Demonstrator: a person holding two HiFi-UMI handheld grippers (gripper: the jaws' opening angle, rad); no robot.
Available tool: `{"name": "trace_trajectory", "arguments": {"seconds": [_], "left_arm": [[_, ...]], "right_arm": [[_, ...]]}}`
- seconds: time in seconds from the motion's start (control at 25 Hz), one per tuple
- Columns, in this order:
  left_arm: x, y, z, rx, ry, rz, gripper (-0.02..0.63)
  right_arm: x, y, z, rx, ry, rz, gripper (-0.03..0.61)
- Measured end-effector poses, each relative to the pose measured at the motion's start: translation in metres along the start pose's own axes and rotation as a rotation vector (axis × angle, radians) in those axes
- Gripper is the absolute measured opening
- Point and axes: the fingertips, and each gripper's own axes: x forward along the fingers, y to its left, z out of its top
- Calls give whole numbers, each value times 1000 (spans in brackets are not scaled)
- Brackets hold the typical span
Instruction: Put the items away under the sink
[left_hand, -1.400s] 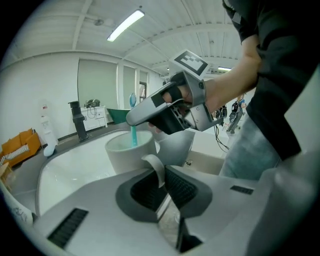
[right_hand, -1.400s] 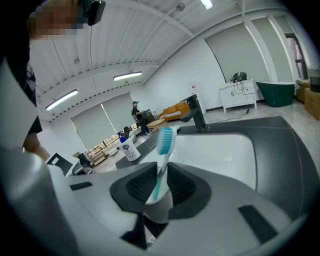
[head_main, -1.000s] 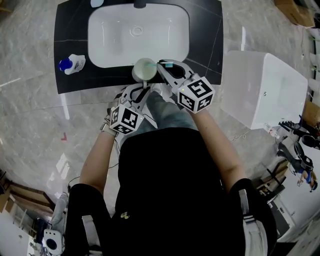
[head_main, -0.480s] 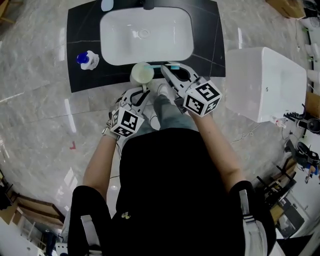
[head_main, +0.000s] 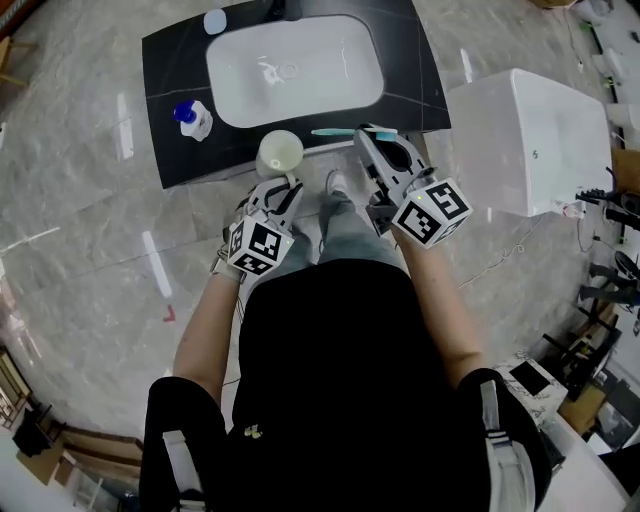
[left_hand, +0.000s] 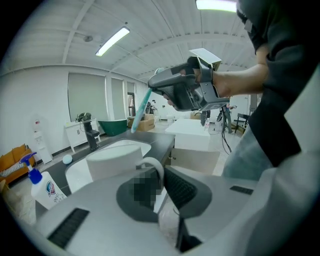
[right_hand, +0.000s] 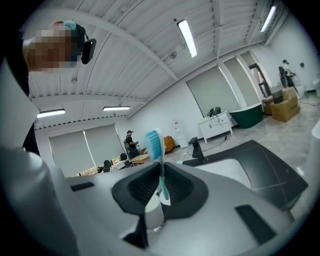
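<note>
Person's in a black short-sleeved tee (head_main: 330, 370), with a tiny gold logo (head_main: 247, 430) low on its left side. Grey straps (head_main: 178, 462) run over both shoulders of the tee. Past the tee's hem you get faded grey-blue jeans (head_main: 345, 235) and a white shoe (head_main: 335, 182). Out beyond the tee's sleeves, the left gripper (head_main: 288, 183) and right gripper (head_main: 368, 132) are pale grey shells with black ribbed pads (right_hand: 141, 188) inside. Each one carries a cube (head_main: 255, 247) of black-and-white square markers.
</note>
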Motion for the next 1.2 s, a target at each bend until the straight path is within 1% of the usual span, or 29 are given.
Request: {"name": "trace_trajectory", "arguments": {"seconds": [0.16,0.4,0.68,0.88,1.0,1.2], "left_arm": [[-9,-7,2,7,-21,-25,44],[-9,-30,7,56,-25,-88,44],[4,-66,15,92,-6,-155,44],[15,-101,23,150,29,-213,44],[26,-130,41,156,19,-248,44],[45,-181,58,206,35,-295,44]], "right_arm": [[-34,-3,1,4,-65,-83,51],[-90,-22,-16,49,-104,-216,51],[-167,-44,-41,93,-145,-339,51],[-231,-53,-61,138,-200,-423,51],[-271,-58,-69,136,-214,-460,51],[-337,-66,-92,177,-260,-528,51]]}}
